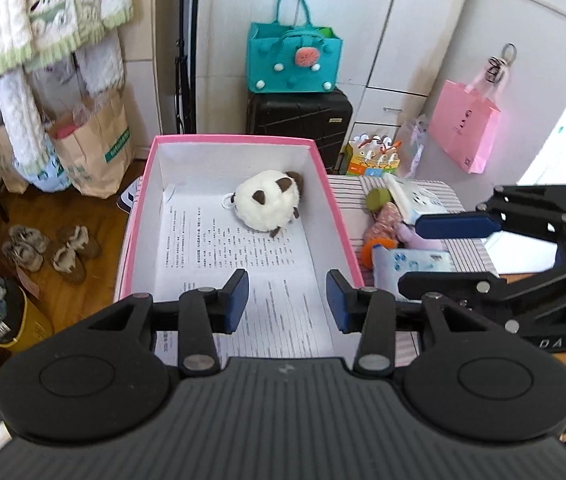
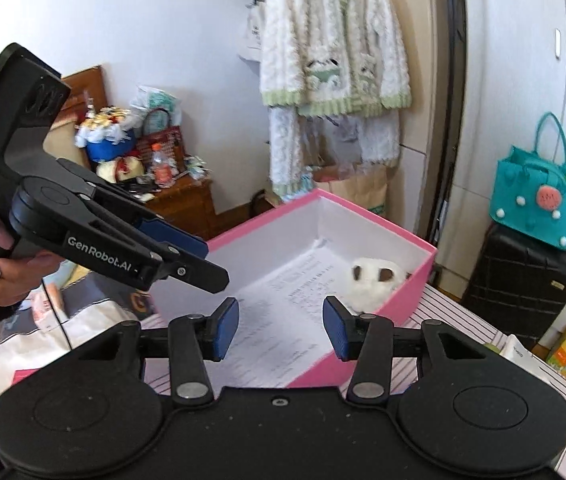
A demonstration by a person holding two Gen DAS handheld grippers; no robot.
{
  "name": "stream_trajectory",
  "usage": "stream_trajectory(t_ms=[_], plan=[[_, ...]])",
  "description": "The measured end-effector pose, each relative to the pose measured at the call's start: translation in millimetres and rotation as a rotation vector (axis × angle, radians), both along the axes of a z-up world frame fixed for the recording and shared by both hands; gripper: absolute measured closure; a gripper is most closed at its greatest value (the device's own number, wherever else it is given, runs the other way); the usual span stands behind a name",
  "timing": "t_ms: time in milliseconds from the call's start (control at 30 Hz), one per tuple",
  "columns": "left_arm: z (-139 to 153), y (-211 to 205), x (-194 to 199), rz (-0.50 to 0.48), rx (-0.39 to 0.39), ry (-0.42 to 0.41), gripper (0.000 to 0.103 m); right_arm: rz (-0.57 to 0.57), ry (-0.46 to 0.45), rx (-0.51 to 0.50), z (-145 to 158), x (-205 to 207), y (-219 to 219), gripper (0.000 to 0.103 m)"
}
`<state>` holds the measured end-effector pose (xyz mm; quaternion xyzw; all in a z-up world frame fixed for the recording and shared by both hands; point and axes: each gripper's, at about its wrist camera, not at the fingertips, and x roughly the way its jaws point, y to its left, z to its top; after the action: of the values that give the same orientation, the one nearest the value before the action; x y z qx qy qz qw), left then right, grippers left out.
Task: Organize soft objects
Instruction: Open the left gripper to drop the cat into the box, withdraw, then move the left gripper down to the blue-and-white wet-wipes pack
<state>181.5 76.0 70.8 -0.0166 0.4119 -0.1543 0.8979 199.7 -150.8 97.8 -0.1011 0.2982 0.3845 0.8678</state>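
Over the pink box, both grippers level, fingers spread, empty.

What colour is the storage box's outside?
Pink outside, white inside; the box holds a white plush with brown patches. Clearest in the left wrist view.

I am reading "DAS" in white on the body of my left gripper, and "GenRobot.AI" along its lower arm. My right gripper is showing "DAS" too. The printed sheet in the pink box is carrying text too small to read.
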Motion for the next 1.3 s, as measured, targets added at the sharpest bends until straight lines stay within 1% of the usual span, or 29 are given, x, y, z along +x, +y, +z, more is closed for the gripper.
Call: stream_trajectory(t_ms=[167, 400, 533, 633, 700, 767, 967, 1000, 1067, 1100, 1133, 1200, 1300], plan=[[12.8, -0.6, -30.8, -0.026, 0.03, -0.012, 0.058, 0.027, -0.009, 0.003, 12.0, -28.2, -2.3, 0.05], [21.4, -2.7, -62.3, -0.037, 0.081, -0.043, 0.054, 0.035, -0.065, -0.016, 20.0, -66.1, -11.2, 0.049], [18.9, -6.5, -77.6, -0.047, 0.083, -0.055, 0.052, 0.038, -0.083, -0.014, 16.8, -86.8, -20.8, 0.046], [12.9, -11.9, -98.4, -0.044, 0.082, -0.104, 0.051, 0.038, -0.085, -0.009, 10.8, -100.8, -29.9, 0.044], [8.4, -15.1, -110.4, -0.043, 0.066, -0.117, 0.051, 0.029, -0.086, -0.012, 5.7, -108.4, -36.1, 0.044], [4.0, -20.4, -119.3, -0.063, 0.051, -0.124, 0.051, 0.016, -0.085, -0.013, 0.2, -114.9, -43.3, 0.044], [-10.2, -47.5, -132.6, -0.097, 0.07, -0.164, 0.048, -0.064, -0.07, 0.017, -16.0, -126.5, -76.1, 0.041], [-12.5, -50.7, -132.4, -0.103, 0.06, -0.167, 0.047, -0.079, -0.069, 0.022, -18.6, -127.0, -81.7, 0.039], [-17.9, -56.0, -130.9, -0.116, 0.003, -0.165, 0.047, -0.131, -0.078, 0.023, -25.1, -127.7, -93.5, 0.035], [-20.5, -59.6, -129.3, -0.127, -0.021, -0.173, 0.047, -0.17, -0.099, 0.005, -29.3, -128.0, -98.0, 0.033], [-22.7, -64.0, -128.6, -0.134, -0.032, -0.18, 0.046, -0.206, -0.123, -0.017, -33.3, -128.7, -101.3, 0.03], [-28.8, -75.3, -125.3, -0.137, -0.046, -0.198, 0.045, -0.276, -0.157, -0.061, -43.3, -128.2, -108.9, 0.029], [-37.2, -93.7, -117.8, -0.157, -0.048, -0.216, 0.043, -0.32, -0.147, -0.056, -55.5, -121.0, -124.3, 0.026]])
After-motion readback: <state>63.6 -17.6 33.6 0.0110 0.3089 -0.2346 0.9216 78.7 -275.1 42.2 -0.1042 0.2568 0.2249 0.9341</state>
